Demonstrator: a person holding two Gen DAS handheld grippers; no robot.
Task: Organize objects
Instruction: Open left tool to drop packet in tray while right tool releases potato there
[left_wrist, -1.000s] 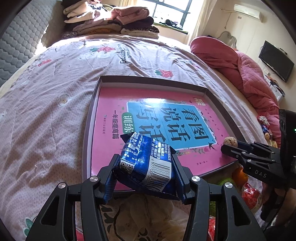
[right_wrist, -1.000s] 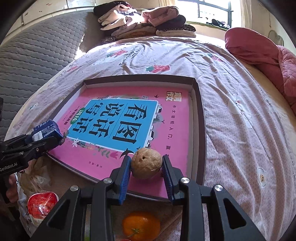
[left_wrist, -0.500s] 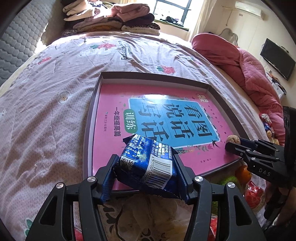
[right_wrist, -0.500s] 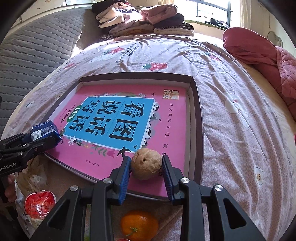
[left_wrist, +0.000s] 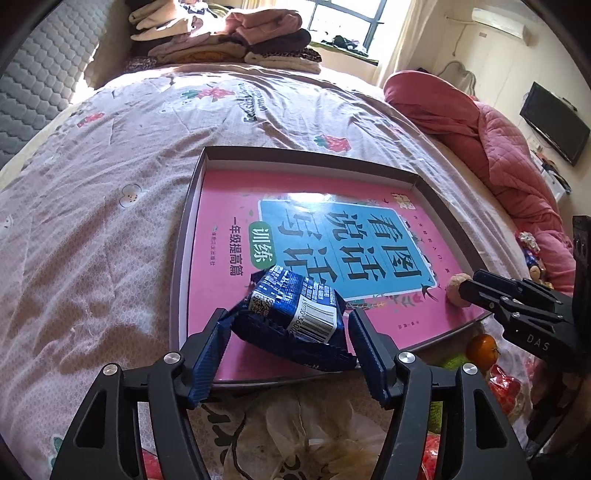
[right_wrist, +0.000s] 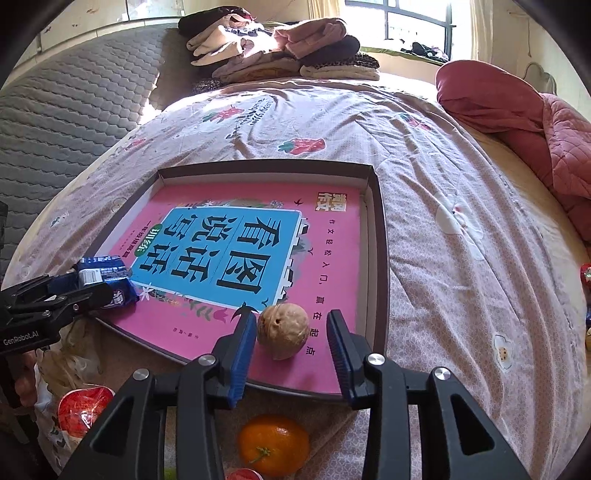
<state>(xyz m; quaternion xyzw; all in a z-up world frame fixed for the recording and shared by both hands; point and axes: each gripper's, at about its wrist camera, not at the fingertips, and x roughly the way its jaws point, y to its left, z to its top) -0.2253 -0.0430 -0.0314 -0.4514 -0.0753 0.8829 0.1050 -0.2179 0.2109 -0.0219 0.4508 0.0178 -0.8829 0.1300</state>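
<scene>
Sunlight is falling across a bed spread with a floral quilt (left_wrist: 110, 206), and a shallow dark-rimmed tray (left_wrist: 184, 236) is lying on it with a pink book cover (left_wrist: 229, 206) filling its floor. Both grippers are working at the tray's near edge.

A moment ago the left gripper (left_wrist: 288, 343) was pinching the blue snack packet (left_wrist: 295, 314) between its pads. Its jaws have just been opening, and they are now standing spread, with a gap showing on each side of the packet. The packet is sitting on the pink cover at the near left corner of the tray, between the fingers but no longer pressed by them.

The right gripper (right_wrist: 291, 343) is doing the same with the walnut (right_wrist: 283, 330). Earlier its pads were closed on the nut; its jaws have just been opening, and now the nut is resting on the cover near the tray's near right edge, with the right pad clearly apart from it and the left one just beside it.

Judging from this, both items are being delivered into the tray, so this placing step looks nearly done. An orange (right_wrist: 274, 445) and red-wrapped snacks (right_wrist: 85, 408) are waiting on the quilt outside the tray, probably next to be gathered
</scene>
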